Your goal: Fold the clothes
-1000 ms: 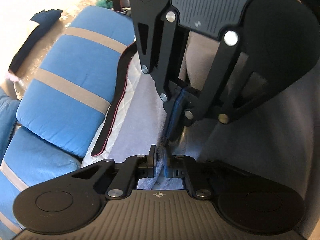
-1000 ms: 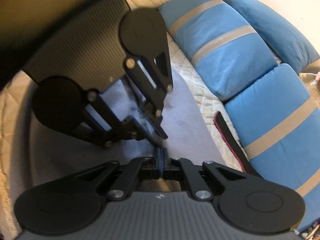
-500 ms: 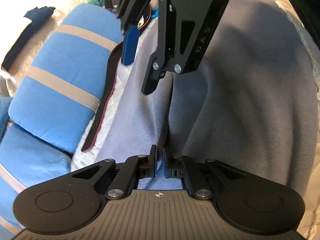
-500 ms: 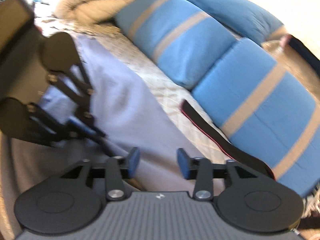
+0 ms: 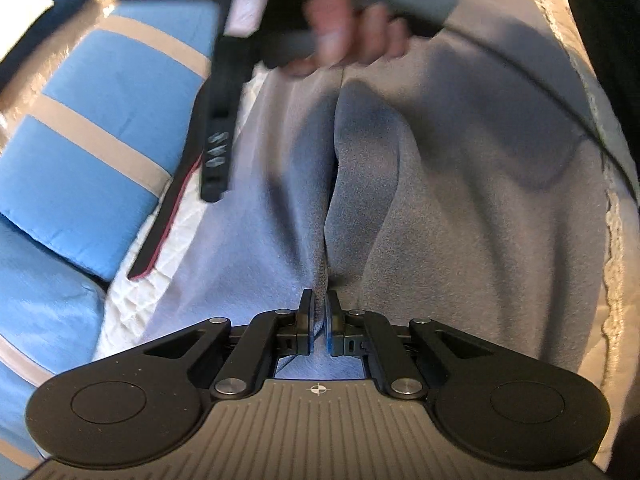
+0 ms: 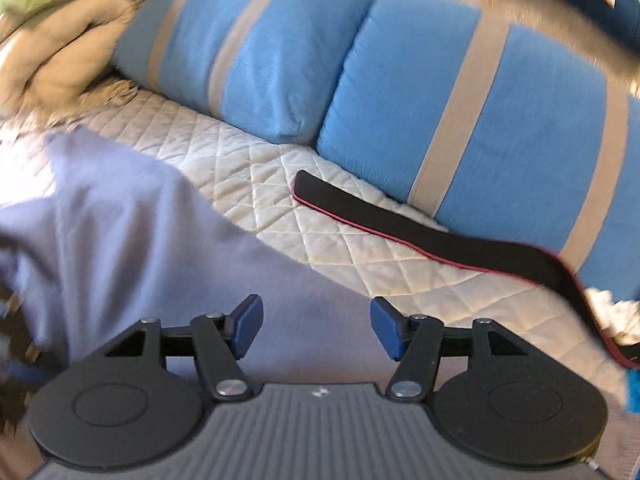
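A grey-lavender garment [image 5: 460,208] lies spread on a white quilted bed cover [image 6: 280,184]. My left gripper [image 5: 319,322] is shut on a raised fold of the garment at its near edge. The fold runs away from the jaws as a ridge. My right gripper [image 6: 316,324] is open and empty, hovering over the garment's edge [image 6: 120,220]. In the left wrist view the right gripper's body [image 5: 224,92] is blurred at the top, held by a hand [image 5: 348,40].
Blue pillows with beige stripes [image 6: 460,100] [image 5: 92,120] line the far side of the bed. A black strap with red edging [image 6: 440,236] [image 5: 172,208] lies on the quilt beside them. A beige blanket [image 6: 52,48] is heaped at the back left.
My right gripper opened, let go of the garment and pulled away from the left gripper. It swung towards the pillows. The left gripper stayed shut on the fold.
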